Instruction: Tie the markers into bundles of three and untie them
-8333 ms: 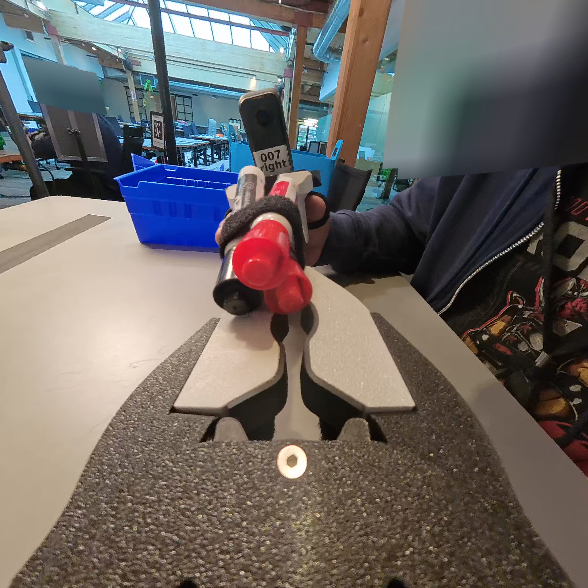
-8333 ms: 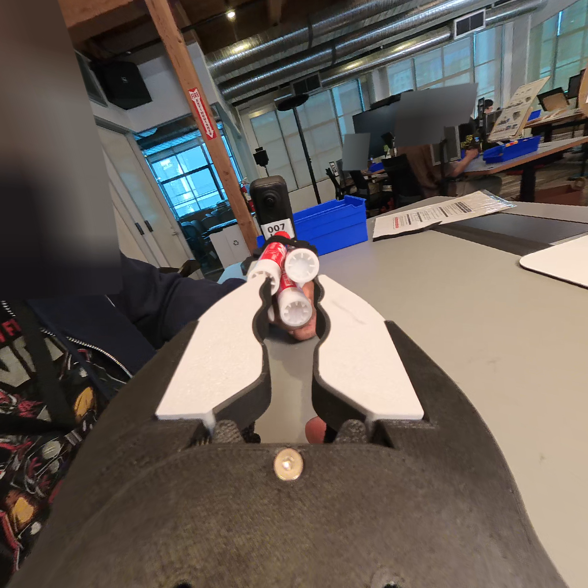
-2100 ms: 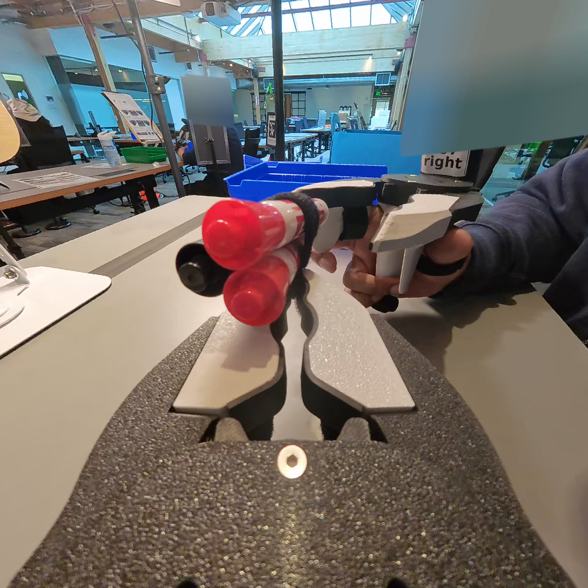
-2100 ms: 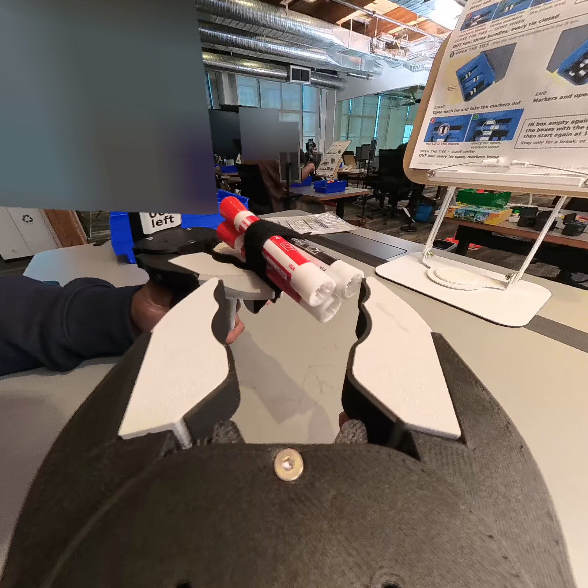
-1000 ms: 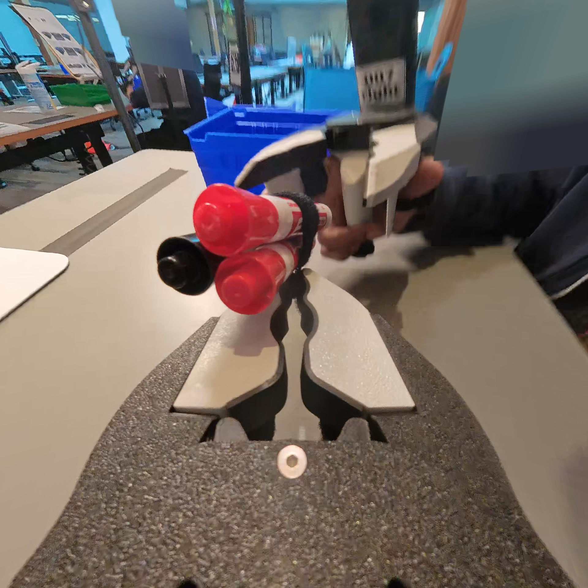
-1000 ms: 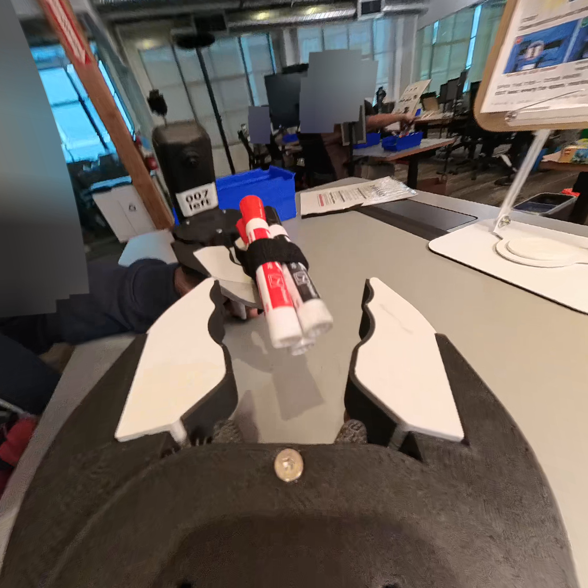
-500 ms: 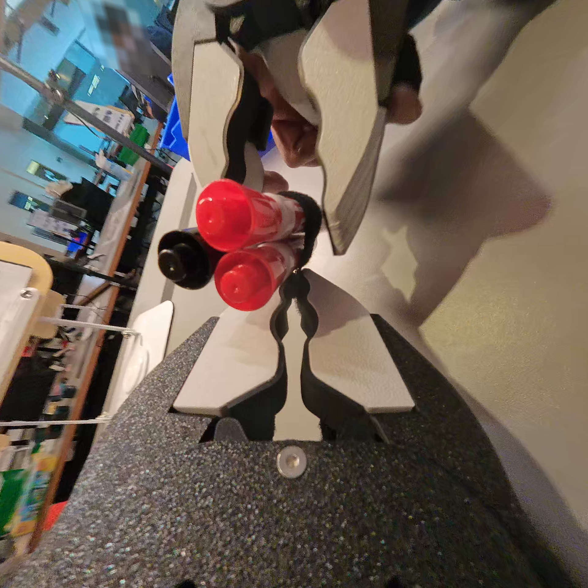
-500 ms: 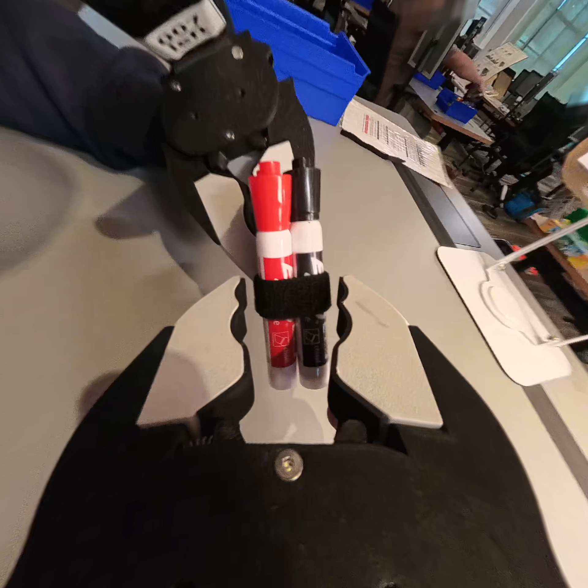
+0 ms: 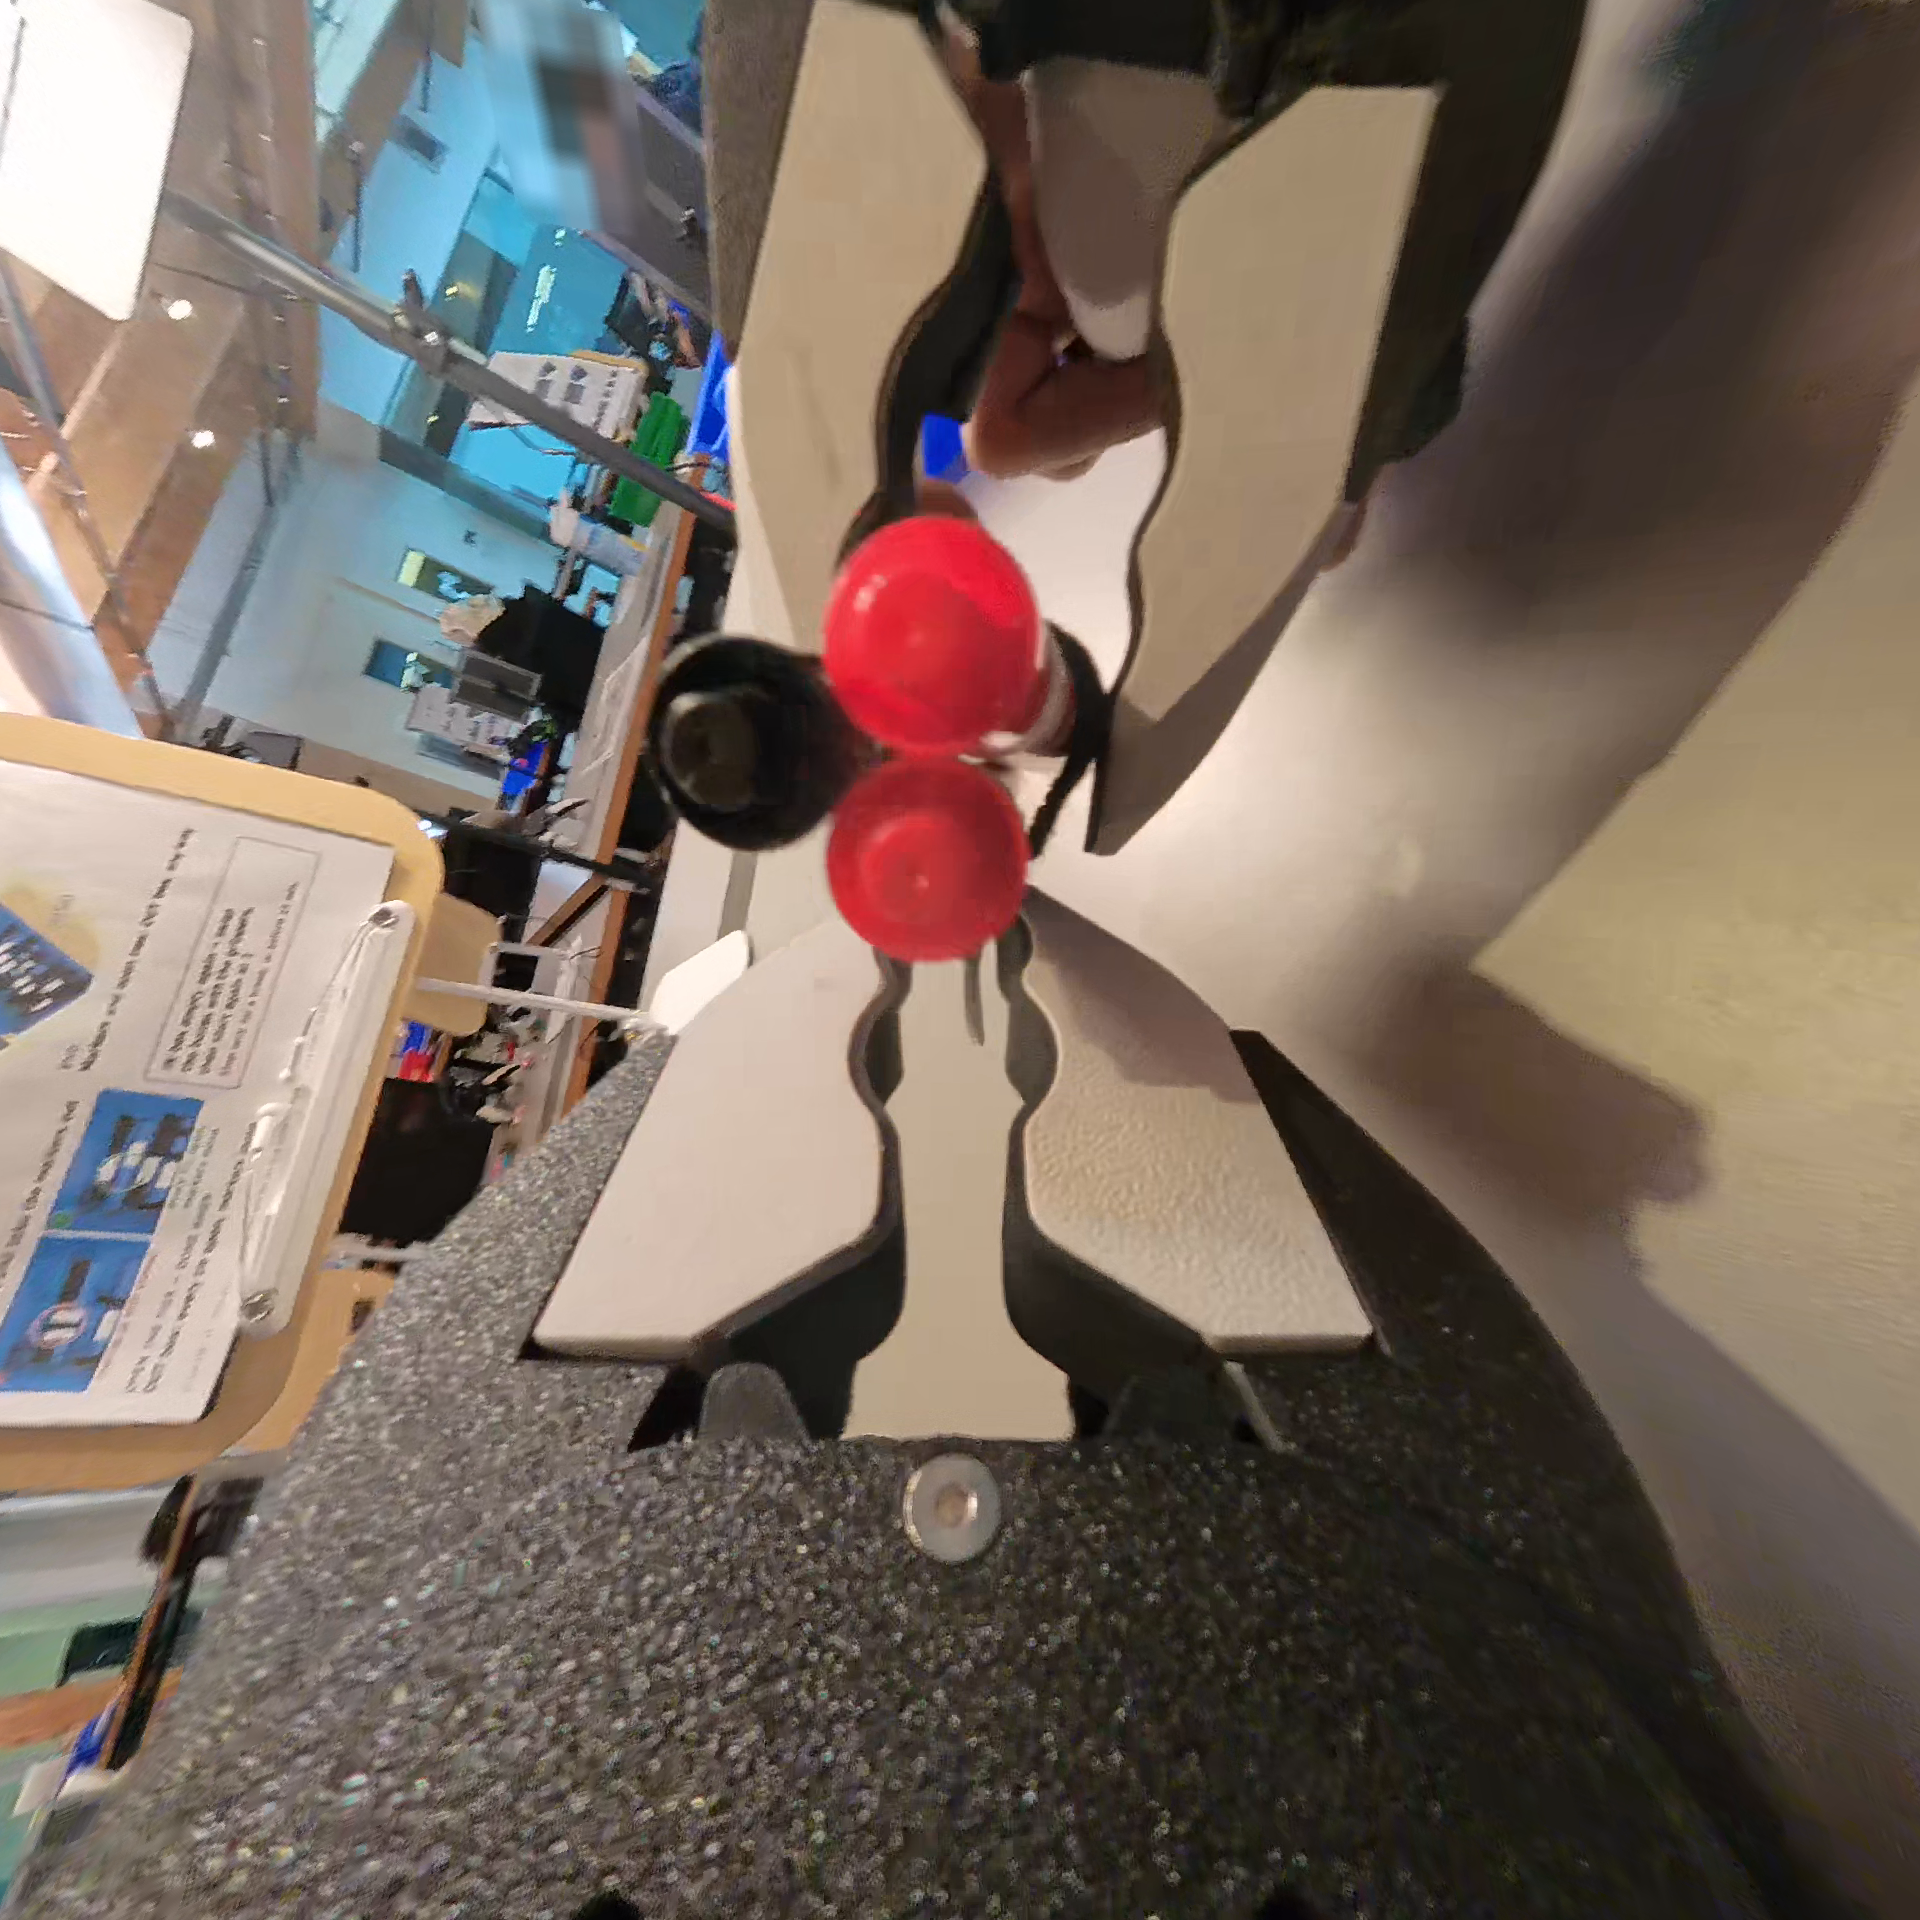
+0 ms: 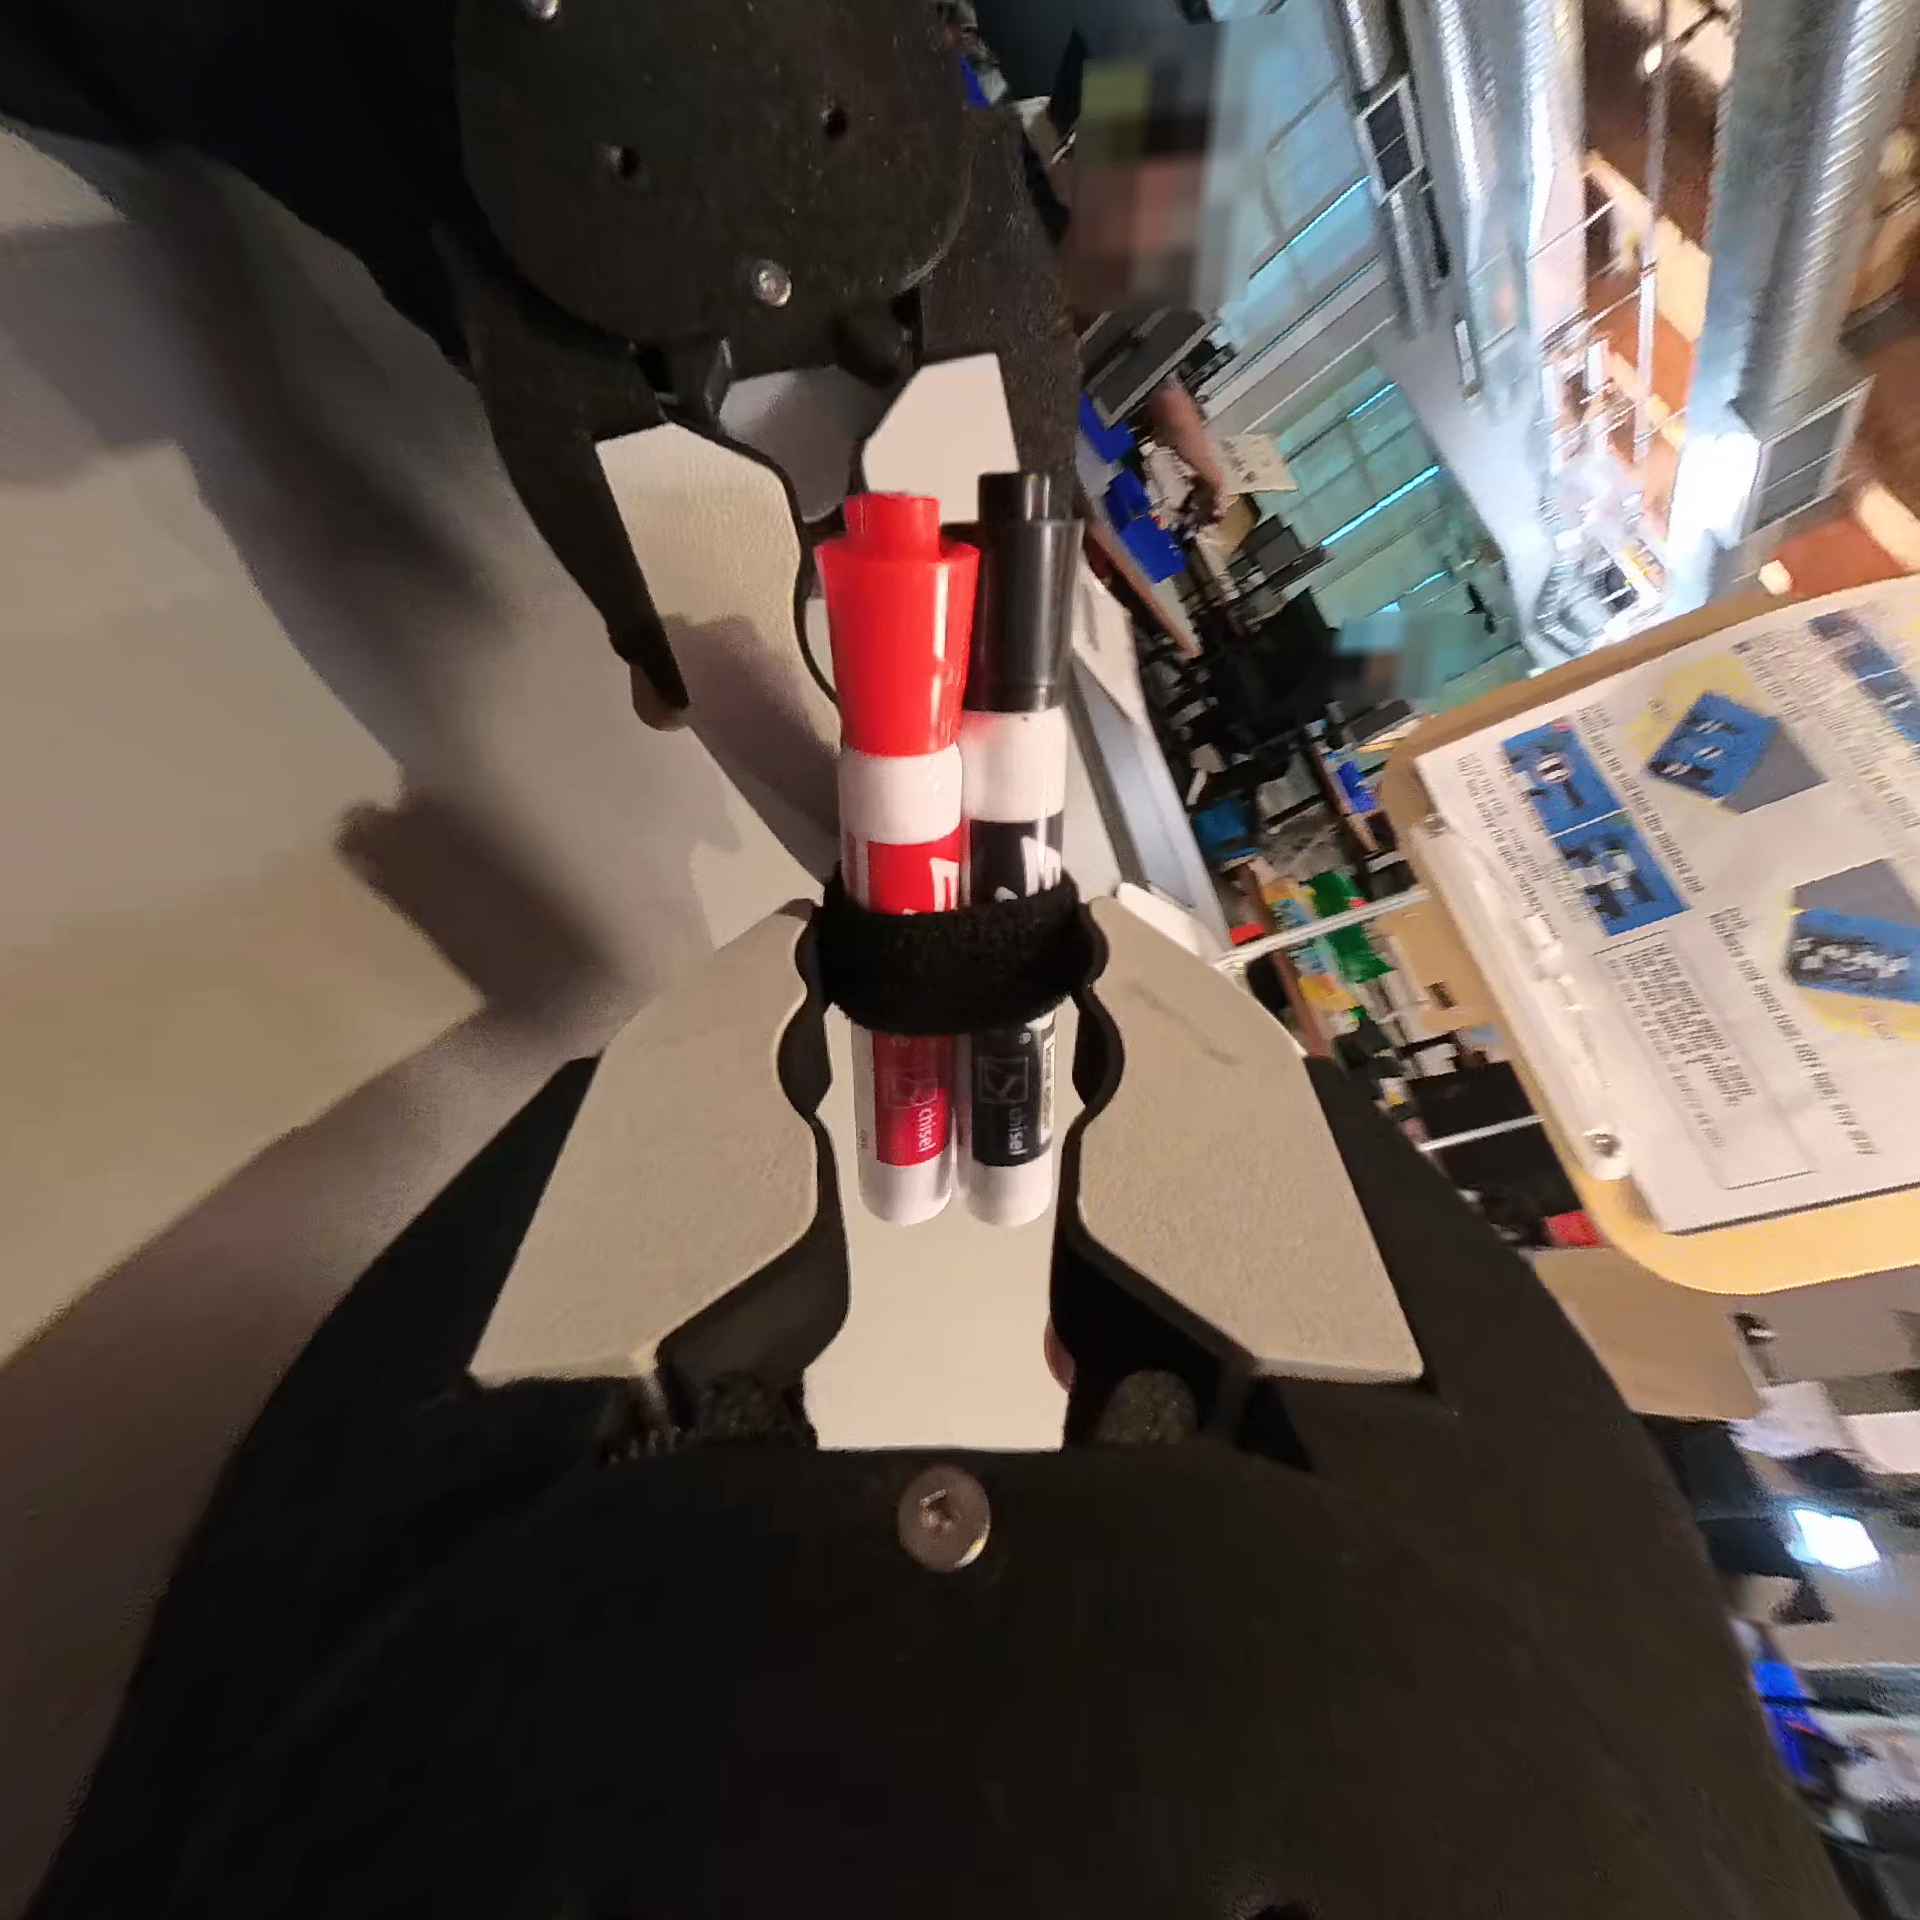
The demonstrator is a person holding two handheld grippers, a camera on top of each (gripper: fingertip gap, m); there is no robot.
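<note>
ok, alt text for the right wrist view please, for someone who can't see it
The right gripper has its jaws closed on a bundle of markers at its black strap, red and black caps pointing away from the camera. The left gripper faces it just beyond the caps over a grey table; an instruction board stands at right.

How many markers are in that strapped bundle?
3. In the left wrist view their caps face the camera: a red marker on top, another red marker below it, and a black marker beside them. The right wrist view hides one red.
</note>
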